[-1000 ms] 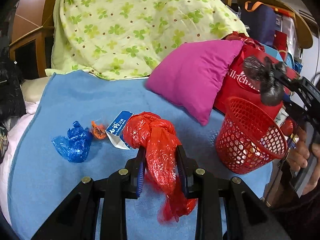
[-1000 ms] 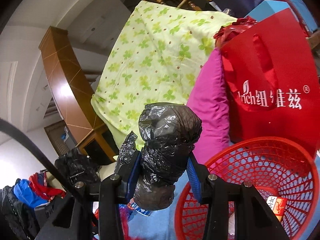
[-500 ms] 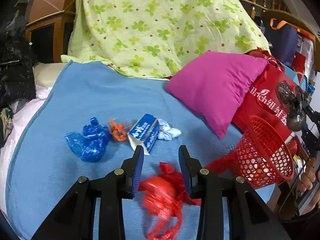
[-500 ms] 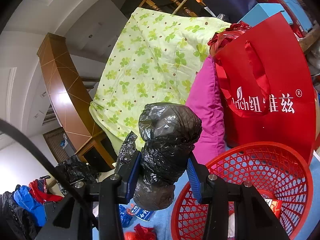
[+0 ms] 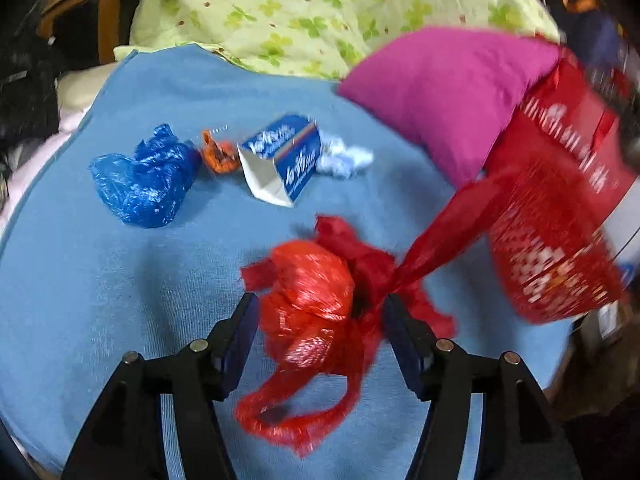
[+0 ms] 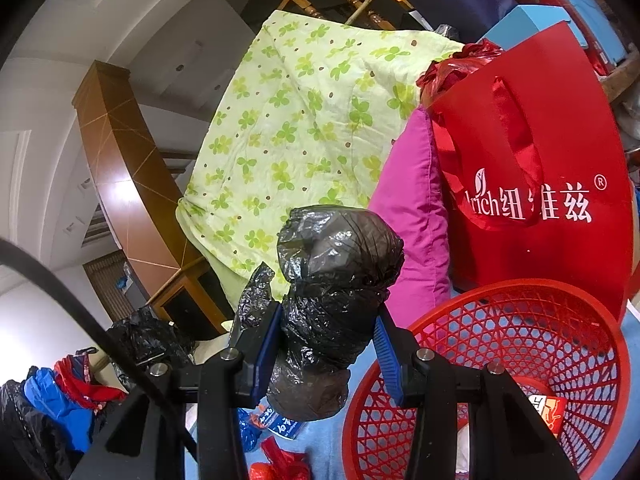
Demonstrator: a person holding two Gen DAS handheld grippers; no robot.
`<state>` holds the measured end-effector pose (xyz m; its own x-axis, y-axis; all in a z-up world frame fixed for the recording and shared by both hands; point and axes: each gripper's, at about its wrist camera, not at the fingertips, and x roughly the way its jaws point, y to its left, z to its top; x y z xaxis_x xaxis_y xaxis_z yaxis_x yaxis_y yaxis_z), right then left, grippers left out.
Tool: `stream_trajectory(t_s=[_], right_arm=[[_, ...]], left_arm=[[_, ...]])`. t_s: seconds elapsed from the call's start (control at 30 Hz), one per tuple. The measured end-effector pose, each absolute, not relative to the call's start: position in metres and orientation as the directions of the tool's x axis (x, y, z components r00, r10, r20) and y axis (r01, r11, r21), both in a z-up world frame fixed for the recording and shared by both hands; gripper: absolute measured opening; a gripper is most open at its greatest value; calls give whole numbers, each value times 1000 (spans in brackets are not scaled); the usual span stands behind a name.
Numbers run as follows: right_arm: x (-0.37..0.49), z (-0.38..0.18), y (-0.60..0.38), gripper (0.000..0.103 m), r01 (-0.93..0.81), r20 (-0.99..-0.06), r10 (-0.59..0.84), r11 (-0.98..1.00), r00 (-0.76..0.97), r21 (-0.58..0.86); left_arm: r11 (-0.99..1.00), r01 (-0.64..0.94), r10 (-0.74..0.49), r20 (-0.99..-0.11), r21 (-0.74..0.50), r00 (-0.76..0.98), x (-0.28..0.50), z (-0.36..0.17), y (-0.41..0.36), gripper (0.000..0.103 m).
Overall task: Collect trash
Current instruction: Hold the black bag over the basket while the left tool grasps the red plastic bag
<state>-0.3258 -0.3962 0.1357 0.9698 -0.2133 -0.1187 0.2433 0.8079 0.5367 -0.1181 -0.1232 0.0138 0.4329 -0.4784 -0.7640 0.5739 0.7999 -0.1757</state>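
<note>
Left gripper (image 5: 318, 334) jaws opening, no longer clamped on red bag (image 5: 308, 300), which now lies loose between them on blue blanket (image 5: 100, 280). Beyond, left to right: blue bag (image 5: 146, 178), carton (image 5: 282, 158), pink cushion (image 5: 444, 92), red basket (image 5: 556, 256). Right gripper (image 6: 328, 354) unmoved, gripping black bag (image 6: 334, 280) above basket rim

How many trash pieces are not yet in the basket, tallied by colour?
Red bag: 1
Blue bag: 1
Orange wrapper: 1
Blue-and-white carton: 1
White wad: 1
Black bag, in the right claw: 1
Total: 6
</note>
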Motion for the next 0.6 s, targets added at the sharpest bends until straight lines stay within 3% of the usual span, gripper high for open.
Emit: stream_trajectory(t_s=[0.03, 0.1, 0.2, 0.5, 0.6], right_arm=[[-326, 136, -396, 47, 244, -119, -214, 809, 969, 534], [-326, 135, -397, 47, 243, -119, -213, 809, 970, 536], [-327, 136, -401, 47, 242, -114, -216, 804, 970, 543], [-339, 136, -407, 47, 231, -91, -218, 795, 972, 561], [-341, 136, -408, 47, 239, -92, -227, 793, 969, 561]], left_arm=[[802, 570, -471, -773, -176, 425, -116, 7, -124, 60], [802, 558, -487, -773, -213, 407, -113, 1, -118, 41], [801, 551, -511, -750, -236, 421, -112, 7, -108, 40], [766, 628, -561, -620, -138, 548, -132, 85, -102, 42], [781, 616, -536, -616, -103, 577, -127, 92, -98, 43]])
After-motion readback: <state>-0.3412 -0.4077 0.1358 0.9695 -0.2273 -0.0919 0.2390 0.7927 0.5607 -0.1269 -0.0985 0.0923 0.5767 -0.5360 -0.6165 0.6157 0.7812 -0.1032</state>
